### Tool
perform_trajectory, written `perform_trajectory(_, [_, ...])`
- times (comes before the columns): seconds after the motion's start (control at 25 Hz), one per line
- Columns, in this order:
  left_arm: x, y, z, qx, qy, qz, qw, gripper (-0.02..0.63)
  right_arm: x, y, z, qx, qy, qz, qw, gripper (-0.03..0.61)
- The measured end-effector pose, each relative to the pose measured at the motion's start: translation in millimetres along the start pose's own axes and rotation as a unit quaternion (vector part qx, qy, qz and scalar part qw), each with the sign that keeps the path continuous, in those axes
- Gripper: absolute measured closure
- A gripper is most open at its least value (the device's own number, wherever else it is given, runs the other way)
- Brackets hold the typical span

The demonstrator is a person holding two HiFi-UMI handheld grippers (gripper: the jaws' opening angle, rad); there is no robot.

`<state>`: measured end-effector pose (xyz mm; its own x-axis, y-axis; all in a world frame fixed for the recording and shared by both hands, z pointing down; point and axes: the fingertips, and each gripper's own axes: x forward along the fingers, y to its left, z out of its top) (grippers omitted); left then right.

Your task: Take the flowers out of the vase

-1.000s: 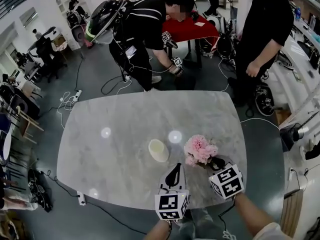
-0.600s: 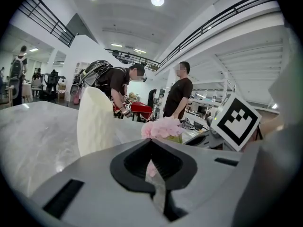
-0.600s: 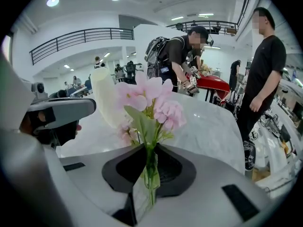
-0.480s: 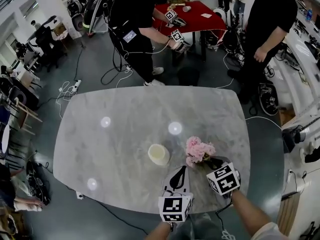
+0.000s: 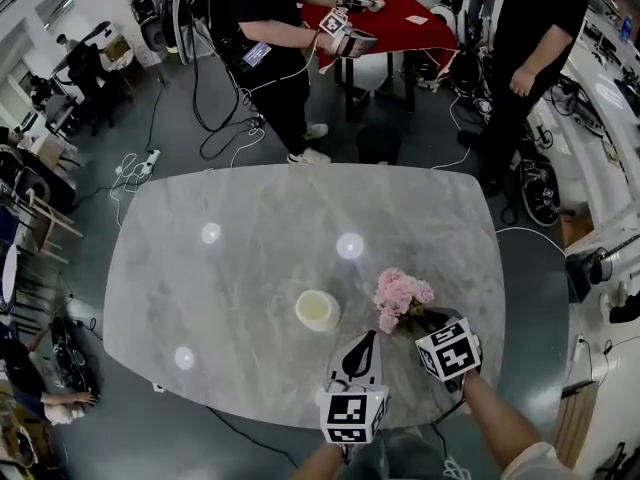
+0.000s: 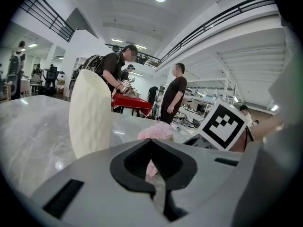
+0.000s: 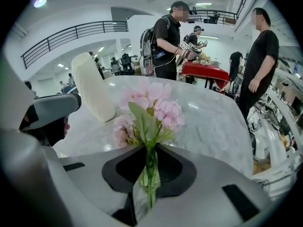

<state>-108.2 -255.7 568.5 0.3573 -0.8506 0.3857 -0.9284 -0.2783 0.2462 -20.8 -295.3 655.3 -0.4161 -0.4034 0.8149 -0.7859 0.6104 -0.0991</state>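
Looking steeply down on a grey marble table [image 5: 200, 298]; upright near its front edge, a cream ribbed vase [image 5: 317, 311], mouth empty. Just right of the vase and clear of its rim, a bunch of pink flowers [image 5: 402, 296], already out; low over the tabletop, touching it or not impossible to tell. Further right of the vase again, the right gripper [image 5: 428, 322], clamped on the green stems [image 7: 150, 174], jaws part closed round them and nothing else between; blooms fanned out beyond the tips in the right gripper view. Long axis of the bunch in line with that gripper: stem ends at the jaws, heads pointing back toward the vase and away from the person, tilted downward. Just in front of the vase, on the person's side, the left gripper [image 5: 357, 348], jaws pressed together, holding nothing; in its own view, vase wall at the left, flowers past the jaw tips to the vase's right. Right hand thus in charge of the flowers, left merely near. Judged from this: removal done; probably left to do, only laying the bunch down right of the vase and letting go, with care not to sweep blooms into the vase. Well behind the vase, other people and a red table [image 5: 400, 28], apart from the task.
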Motion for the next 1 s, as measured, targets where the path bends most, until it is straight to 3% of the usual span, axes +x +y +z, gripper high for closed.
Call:
perform_trajectory(0.6, [-1,-4,-4,0.002,0.002,0.001,1.0,0.609,5,-8,0,0.011,-0.02,0.014,1.0,0.443])
perform_trajectory(1.0, [-9,-9,3,-0.001,-0.008,0.008,0.9999,0.609,-21,-13,8,0.016,-0.046,0.005,0.999,0.422])
